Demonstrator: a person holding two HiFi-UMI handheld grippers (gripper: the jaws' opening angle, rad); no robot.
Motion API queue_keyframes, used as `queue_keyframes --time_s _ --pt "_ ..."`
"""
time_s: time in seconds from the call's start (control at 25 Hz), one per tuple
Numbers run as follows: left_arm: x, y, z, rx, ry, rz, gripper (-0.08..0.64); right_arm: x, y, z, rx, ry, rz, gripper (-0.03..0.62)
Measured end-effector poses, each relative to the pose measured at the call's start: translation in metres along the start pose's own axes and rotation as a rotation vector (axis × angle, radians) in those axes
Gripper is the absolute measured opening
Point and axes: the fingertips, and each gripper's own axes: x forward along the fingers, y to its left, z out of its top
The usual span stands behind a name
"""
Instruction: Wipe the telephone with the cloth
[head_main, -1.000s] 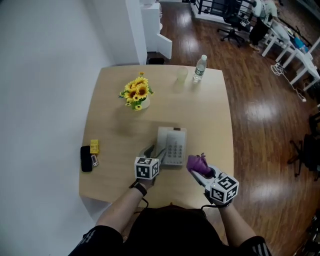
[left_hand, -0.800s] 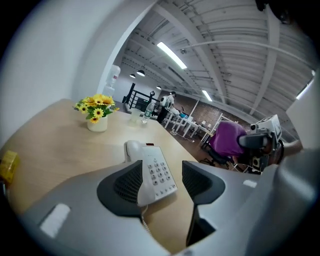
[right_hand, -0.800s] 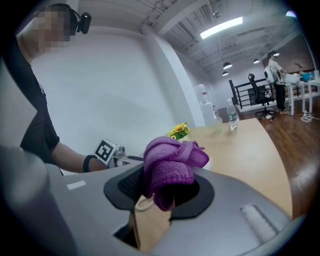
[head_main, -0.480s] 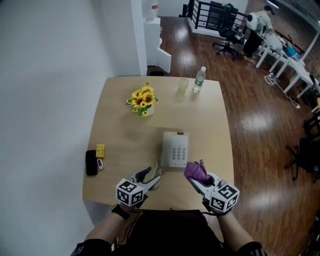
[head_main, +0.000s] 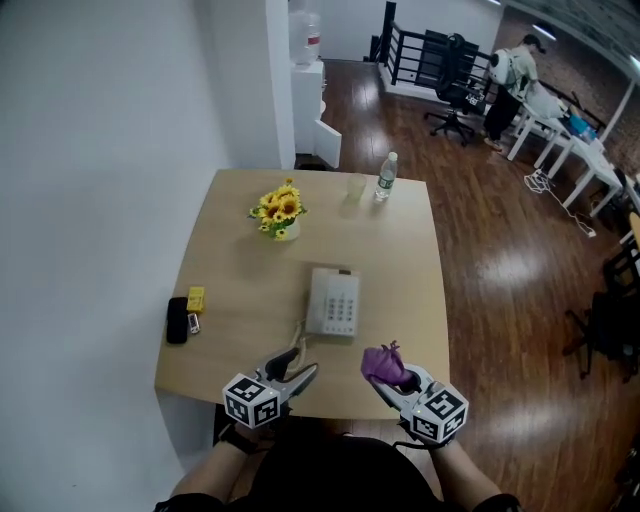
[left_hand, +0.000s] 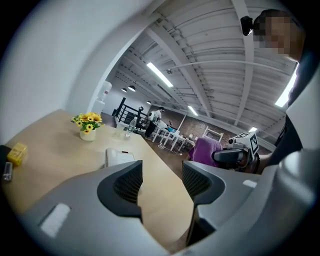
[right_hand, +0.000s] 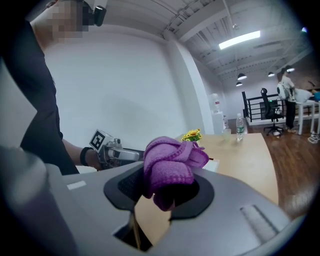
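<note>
A pale wooden table (head_main: 220, 260) stands against a white wall, with dark wood flooring and an open office space beyond it. At the near edge, the right gripper (head_main: 386, 373) has its jaws pinched on a bunched purple cloth (head_main: 381, 362), which bulges up above the jaws and sits just short of the telephone's near right corner without touching it. The left gripper (head_main: 302, 364) hovers over the table's near edge, jaws spread with nothing between them, only bare tabletop showing through the gap. The white telephone (head_main: 333, 302) lies flat near the middle of the table, keypad up, a little beyond both grippers and between them. Farther back, a small vase of sunflowers (head_main: 278, 211) stands left of centre, and a clear cup (head_main: 356, 187) and a water bottle (head_main: 384, 177) stand close together near the far edge. Near the table's left edge lie a black case (head_main: 177, 320) and a small yellow block (head_main: 195, 298), side by side.
</note>
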Motion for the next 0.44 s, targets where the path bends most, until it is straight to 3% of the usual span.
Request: queue_keyframes --time_s 0.16,0.44 --pt "-0.006 -0.033 -0.007 0.033 -0.005 0.015 0.244 -0.037 0.003 -0.019 0.1 -0.045 0.014 0.138" --pt "-0.023 -0.071 -0.024 0.045 -0.017 0.024 0.244 -0.089 0.006 -0.043 0.178 -0.095 0.003 0.138"
